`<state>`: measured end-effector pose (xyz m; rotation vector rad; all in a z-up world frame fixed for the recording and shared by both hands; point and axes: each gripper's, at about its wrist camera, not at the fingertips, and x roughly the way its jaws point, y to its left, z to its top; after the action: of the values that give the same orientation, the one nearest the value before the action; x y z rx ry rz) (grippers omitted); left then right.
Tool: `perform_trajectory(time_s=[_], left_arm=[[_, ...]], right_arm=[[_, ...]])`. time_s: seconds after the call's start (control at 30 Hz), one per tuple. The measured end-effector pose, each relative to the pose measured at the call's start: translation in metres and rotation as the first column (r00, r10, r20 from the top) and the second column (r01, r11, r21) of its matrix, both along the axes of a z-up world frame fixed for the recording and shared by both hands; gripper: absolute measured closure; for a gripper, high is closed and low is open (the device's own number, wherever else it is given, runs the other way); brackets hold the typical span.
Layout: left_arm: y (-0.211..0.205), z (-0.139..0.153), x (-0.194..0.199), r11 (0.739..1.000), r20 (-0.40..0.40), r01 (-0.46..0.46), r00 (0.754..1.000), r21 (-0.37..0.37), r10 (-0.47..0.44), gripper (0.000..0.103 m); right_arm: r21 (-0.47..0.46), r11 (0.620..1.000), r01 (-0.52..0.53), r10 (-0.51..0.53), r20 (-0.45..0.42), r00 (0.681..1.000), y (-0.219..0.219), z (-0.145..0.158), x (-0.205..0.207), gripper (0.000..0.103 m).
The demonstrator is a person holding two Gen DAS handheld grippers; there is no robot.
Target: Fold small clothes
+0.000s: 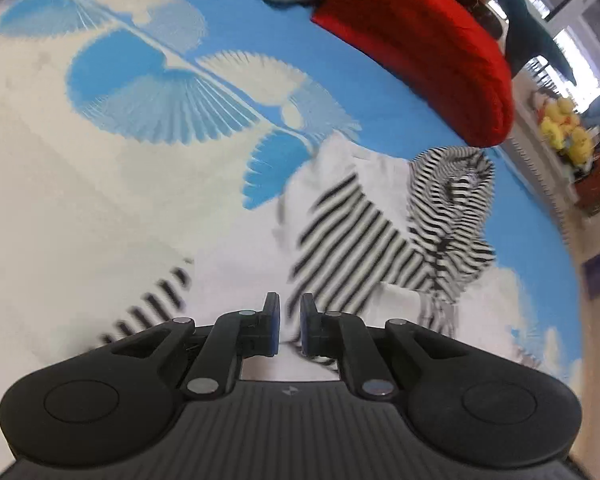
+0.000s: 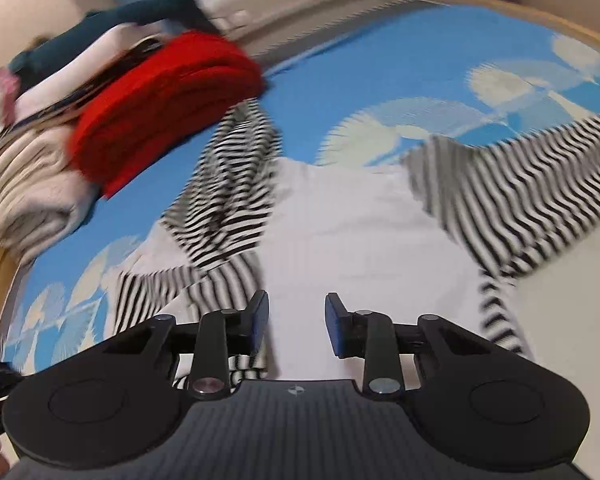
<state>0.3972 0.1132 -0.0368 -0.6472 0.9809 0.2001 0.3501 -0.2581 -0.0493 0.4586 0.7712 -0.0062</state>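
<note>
A small white top (image 2: 360, 220) with black-and-white striped sleeves lies spread on the blue and white bedcover (image 1: 100, 200). One striped sleeve (image 2: 520, 192) stretches out to the right in the right wrist view. The other sleeve (image 2: 228, 184) is bunched and folded over the body. My right gripper (image 2: 296, 320) hovers over the white body near the hem, jaws apart, nothing pinched. In the left wrist view the top (image 1: 340, 184) and its crumpled sleeve (image 1: 452, 200) lie ahead. My left gripper (image 1: 290, 320) stands just above the cloth, pads a narrow gap apart, with nothing between them.
A folded red garment (image 1: 420, 48) (image 2: 160, 108) lies on the bed beyond the top. Beside it sits a stack of folded beige and white clothes (image 2: 28, 184). Yellow plush toys (image 1: 564, 128) stand off the bed. The bed's wooden edge (image 2: 540, 20) curves along the far side.
</note>
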Motion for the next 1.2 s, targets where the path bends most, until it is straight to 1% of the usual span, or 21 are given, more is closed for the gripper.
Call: perform_trajectory(time_s=[0.07, 0.17, 0.2, 0.3, 0.37, 0.47, 0.57, 0.67, 0.77, 0.8, 0.83, 0.87, 0.9, 0.93, 0.97, 1.0, 1.07, 1.1, 1.13, 1.17, 1.2], left_arm=[[0.005, -0.007, 0.010, 0.999, -0.011, 0.013, 1.000, -0.033, -0.013, 0.094], [0.007, -0.020, 0.016, 0.999, -0.042, 0.033, 0.999, -0.027, -0.034, 0.094], [0.007, -0.026, 0.016, 0.999, -0.057, 0.038, 0.998, -0.038, -0.040, 0.094], [0.012, -0.046, 0.024, 0.993, -0.109, 0.031, 0.993, -0.113, -0.043, 0.094], [0.016, -0.061, 0.028, 0.986, -0.155, 0.004, 0.987, -0.164, -0.030, 0.094], [0.021, -0.078, 0.029, 0.978, -0.219, -0.050, 0.976, -0.205, 0.004, 0.094], [0.023, -0.084, 0.031, 0.974, -0.240, -0.067, 0.971, -0.216, 0.014, 0.094], [0.025, -0.085, 0.032, 0.972, -0.246, -0.076, 0.969, -0.221, 0.020, 0.094], [0.024, -0.085, 0.034, 0.972, -0.252, -0.076, 0.968, -0.223, 0.017, 0.094], [0.025, -0.084, 0.033, 0.972, -0.252, -0.073, 0.968, -0.223, 0.015, 0.094], [0.025, -0.085, 0.033, 0.972, -0.252, -0.071, 0.968, -0.223, 0.013, 0.094], [0.026, -0.085, 0.034, 0.972, -0.253, -0.072, 0.967, -0.224, 0.014, 0.094], [0.026, -0.086, 0.033, 0.971, -0.254, -0.075, 0.967, -0.225, 0.016, 0.094], [0.027, -0.086, 0.033, 0.971, -0.254, -0.077, 0.967, -0.227, 0.017, 0.094], [0.027, -0.086, 0.033, 0.971, -0.254, -0.077, 0.967, -0.226, 0.017, 0.094], [0.026, -0.086, 0.032, 0.972, -0.253, -0.075, 0.967, -0.224, 0.017, 0.094], [0.025, -0.084, 0.032, 0.973, -0.249, -0.069, 0.968, -0.220, 0.013, 0.094], [0.025, -0.083, 0.031, 0.973, -0.247, -0.067, 0.969, -0.219, 0.011, 0.094], [0.025, -0.082, 0.031, 0.974, -0.244, -0.064, 0.970, -0.219, 0.009, 0.094], [0.025, -0.082, 0.030, 0.974, -0.242, -0.064, 0.970, -0.218, 0.009, 0.094], [0.025, -0.081, 0.030, 0.974, -0.241, -0.064, 0.971, -0.219, 0.010, 0.094]], right_arm=[[0.007, 0.999, -0.052, 0.052, -0.005, 0.999, 0.012, -0.003, 0.009, 0.071], [-0.037, 0.988, -0.153, 0.153, -0.002, 0.988, 0.036, -0.006, 0.024, 0.070], [-0.057, 0.980, -0.191, 0.191, 0.004, 0.982, 0.046, -0.007, 0.031, 0.070], [-0.098, 0.951, -0.294, 0.294, -0.011, 0.956, 0.069, -0.016, 0.045, 0.070], [-0.137, 0.921, -0.364, 0.364, -0.030, 0.931, 0.086, -0.025, 0.051, 0.070], [-0.213, 0.867, -0.451, 0.449, -0.059, 0.892, 0.109, -0.037, 0.055, 0.068], [-0.243, 0.830, -0.502, 0.498, -0.081, 0.863, 0.124, -0.048, 0.058, 0.061], [-0.299, 0.785, -0.542, 0.535, -0.114, 0.837, 0.135, -0.057, 0.061, 0.060], [-0.403, 0.694, -0.597, 0.580, -0.179, 0.795, 0.150, -0.067, 0.061, 0.058], [-0.455, 0.659, -0.599, 0.581, -0.199, 0.789, 0.154, -0.070, 0.060, 0.058], [-0.489, 0.644, -0.589, 0.570, -0.208, 0.795, 0.156, -0.071, 0.059, 0.058], [-0.502, 0.640, -0.582, 0.562, -0.212, 0.800, 0.155, -0.070, 0.060, 0.059], [-0.489, 0.651, -0.581, 0.559, -0.209, 0.803, 0.152, -0.069, 0.061, 0.065], [-0.467, 0.674, -0.573, 0.553, -0.196, 0.810, 0.147, -0.066, 0.062, 0.072], [-0.447, 0.700, -0.557, 0.542, -0.175, 0.822, 0.142, -0.062, 0.062, 0.085], [-0.433, 0.737, -0.519, 0.514, -0.138, 0.846, 0.135, -0.056, 0.062, 0.092], [-0.392, 0.828, -0.402, 0.425, -0.032, 0.905, 0.115, -0.039, 0.059, 0.092], [-0.347, 0.893, -0.287, 0.325, 0.057, 0.944, 0.097, -0.027, 0.055, 0.092], [-0.298, 0.940, -0.167, 0.210, 0.120, 0.970, 0.080, -0.020, 0.050, 0.092], [-0.236, 0.971, -0.041, 0.081, 0.161, 0.984, 0.060, -0.016, 0.043, 0.092], [-0.166, 0.982, 0.091, -0.064, 0.165, 0.984, 0.038, -0.016, 0.036, 0.092]])
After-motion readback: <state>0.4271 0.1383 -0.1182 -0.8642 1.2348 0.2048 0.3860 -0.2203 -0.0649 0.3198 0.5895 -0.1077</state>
